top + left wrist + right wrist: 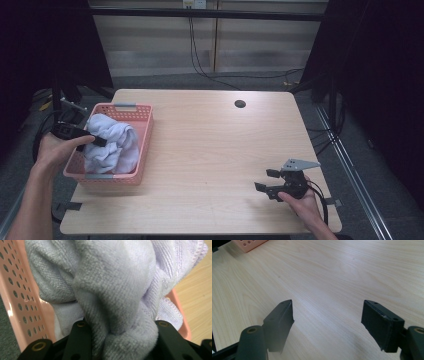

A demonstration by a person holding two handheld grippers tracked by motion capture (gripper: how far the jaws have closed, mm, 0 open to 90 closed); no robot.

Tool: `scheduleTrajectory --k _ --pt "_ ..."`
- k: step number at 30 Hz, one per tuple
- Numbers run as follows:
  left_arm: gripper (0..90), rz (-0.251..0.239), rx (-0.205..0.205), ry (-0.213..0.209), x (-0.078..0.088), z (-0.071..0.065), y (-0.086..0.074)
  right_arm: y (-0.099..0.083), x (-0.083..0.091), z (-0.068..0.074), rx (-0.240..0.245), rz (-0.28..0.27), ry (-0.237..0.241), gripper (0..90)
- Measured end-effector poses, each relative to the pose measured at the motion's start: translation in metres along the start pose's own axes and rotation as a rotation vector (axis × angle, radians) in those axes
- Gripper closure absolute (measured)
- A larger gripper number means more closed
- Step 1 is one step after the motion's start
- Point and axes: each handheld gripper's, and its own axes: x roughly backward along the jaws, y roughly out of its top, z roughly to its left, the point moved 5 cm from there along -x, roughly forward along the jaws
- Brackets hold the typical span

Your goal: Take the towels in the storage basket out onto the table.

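The left claw (98, 140) is clamped on a thick fold of the pale lilac towel (112, 142), which lies bunched in the pink basket (145, 131) at the tabletop's (215, 150) left edge; the grip looks meant to lift it out. The right claw (265, 180) rests low near the right front corner, jaws apart and empty, seemingly waiting. The left gripper view shows the terry weave squeezed between the jaws; the high view shows the whole layout.

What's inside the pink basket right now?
The pink basket holds a bunched pale lavender towel, with the left gripper shut on a fold of it. The towel covers most of the basket floor, so anything beneath it cannot be seen.
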Motion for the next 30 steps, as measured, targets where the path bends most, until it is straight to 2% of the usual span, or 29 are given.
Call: scheduleTrajectory --k 4,6,7,10,14,15,18,19,20,30 --pt "64.8 -0.005 -0.024 0.002 0.008 -0.001 0.001 0.0 0.0 0.0 0.0 0.0 0.0 25.4" --pt "64.7 -0.024 -0.014 0.001 0.011 -0.003 0.002 0.0 0.0 0.0 0.001 0.001 0.001 25.4" --pt "64.7 -0.022 -0.03 0.001 0.013 -0.002 0.002 0.0 0.0 0.0 0.001 0.0 0.001 25.3" --pt "64.7 -0.042 -0.026 0.005 0.018 -0.003 0.004 0.0 0.0 0.0 0.0 0.001 0.002 25.4" --pt "64.7 -0.038 -0.025 -0.008 0.026 -0.006 0.008 0.0 -0.001 0.0 0.0 -0.001 0.002 25.4" --pt "64.7 -0.049 -0.027 0.004 0.029 -0.008 0.01 0.0 -0.001 0.0 0.0 0.0 0.001 25.4" --pt "64.8 -0.051 -0.028 0.003 0.032 -0.009 0.011 0.001 0.0 0.001 0.0 -0.001 0.004 25.3" --pt "64.7 -0.065 -0.018 0.004 0.034 -0.01 0.013 0.0 0.0 0.001 0.002 -0.001 0.005 25.3" --pt "64.7 -0.058 -0.037 0.004 0.036 -0.009 0.013 0.0 0.0 0.001 0.002 0.0 0.006 25.4" --pt "64.7 -0.119 -0.044 0.008 0.064 -0.017 0.021 0.001 -0.001 0.001 0.001 -0.001 0.006 25.3"
